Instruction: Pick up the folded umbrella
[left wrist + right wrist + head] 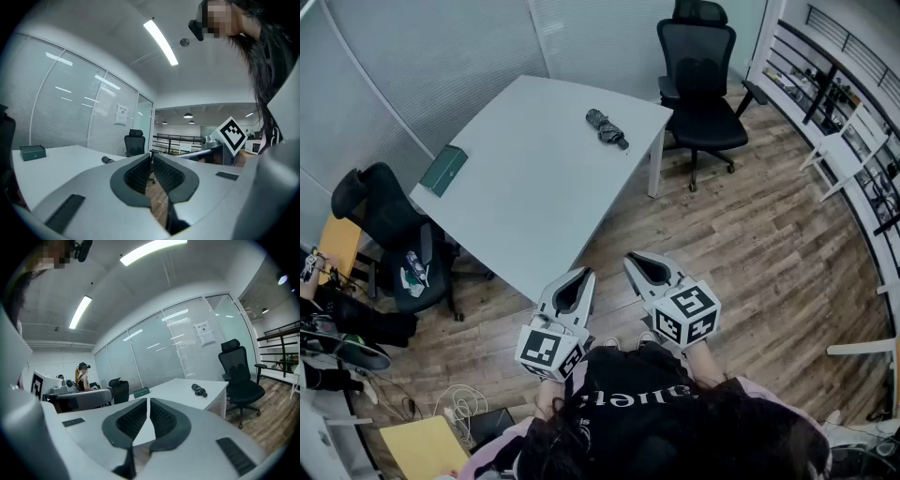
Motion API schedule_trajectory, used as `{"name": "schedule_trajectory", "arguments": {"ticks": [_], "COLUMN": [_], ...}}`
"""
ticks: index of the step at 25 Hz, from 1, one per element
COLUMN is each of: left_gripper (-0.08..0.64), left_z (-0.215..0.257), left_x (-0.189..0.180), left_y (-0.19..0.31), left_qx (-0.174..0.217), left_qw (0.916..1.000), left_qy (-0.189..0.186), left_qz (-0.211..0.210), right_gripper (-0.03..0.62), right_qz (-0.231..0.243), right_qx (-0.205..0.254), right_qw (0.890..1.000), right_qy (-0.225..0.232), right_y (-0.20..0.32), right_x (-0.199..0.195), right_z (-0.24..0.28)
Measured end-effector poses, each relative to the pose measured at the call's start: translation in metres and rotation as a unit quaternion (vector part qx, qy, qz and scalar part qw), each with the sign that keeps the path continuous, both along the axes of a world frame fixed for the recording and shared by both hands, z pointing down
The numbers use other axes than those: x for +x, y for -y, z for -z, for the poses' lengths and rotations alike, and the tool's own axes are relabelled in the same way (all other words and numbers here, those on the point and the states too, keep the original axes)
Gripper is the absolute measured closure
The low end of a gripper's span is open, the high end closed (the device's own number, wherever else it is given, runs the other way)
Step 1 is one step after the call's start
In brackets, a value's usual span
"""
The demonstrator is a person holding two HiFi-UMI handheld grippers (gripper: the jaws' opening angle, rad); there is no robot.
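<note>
Folded umbrella (pixel 607 128) lies at far end of worktop (pixel 534 197), near the office chair (pixel 703 94); too small for detail. L gripper (pixel 584 273) and R gripper (pixel 630 257) are over the floor, well apart from the umbrella. Both sets of fingers (pixel 136 176) pressed together, nothing btwn. Hands mostly hidden under the marker cubes.

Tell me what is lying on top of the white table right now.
A dark folded umbrella lies near the table's far edge, and a green box sits at its left corner. Nothing else shows; the spots beneath those two are covered.
</note>
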State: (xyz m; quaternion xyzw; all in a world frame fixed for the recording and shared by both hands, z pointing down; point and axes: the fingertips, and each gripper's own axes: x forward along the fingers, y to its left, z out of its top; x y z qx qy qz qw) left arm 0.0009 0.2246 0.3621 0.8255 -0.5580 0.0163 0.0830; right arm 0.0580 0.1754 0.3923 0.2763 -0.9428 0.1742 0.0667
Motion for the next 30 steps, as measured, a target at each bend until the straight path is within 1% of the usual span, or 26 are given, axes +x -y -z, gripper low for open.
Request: {"name": "schedule_trajectory", "arguments": {"ticks": [8, 16, 24, 27, 30], "left_gripper": [0.523, 0.523, 0.523, 0.523, 0.523], "left_z": [-0.001, -0.003, -0.016, -0.018, -0.020], "left_x": [0.020, 0.045, 0.083, 0.086, 0.081], "left_y": [0.012, 0.025, 0.029, 0.030, 0.033], "left_qx": [0.000, 0.007, -0.010, -0.017, -0.024], "left_qw": [1.0000, 0.9999, 0.9997, 0.9996, 0.9995], "left_qy": [-0.001, -0.002, 0.000, 0.007, 0.013], "left_qz": [-0.004, -0.010, -0.022, -0.021, -0.016], "right_gripper": [0.557, 0.557, 0.557, 0.557, 0.557], "right_qz": [-0.010, 0.008, 0.006, 0.004, 0.006], "right_qx": [0.004, 0.027, 0.013, 0.008, 0.001], "right_qw": [1.000, 1.000, 1.000, 1.000, 1.000], "right_qy": [0.002, 0.014, 0.008, 0.010, 0.016], "right_y": [0.012, 0.017, 0.022, 0.027, 0.032], "right_x": [0.020, 0.040, 0.074, 0.078, 0.074], "right_z": [0.000, 0.006, -0.013, -0.016, -0.018]}}
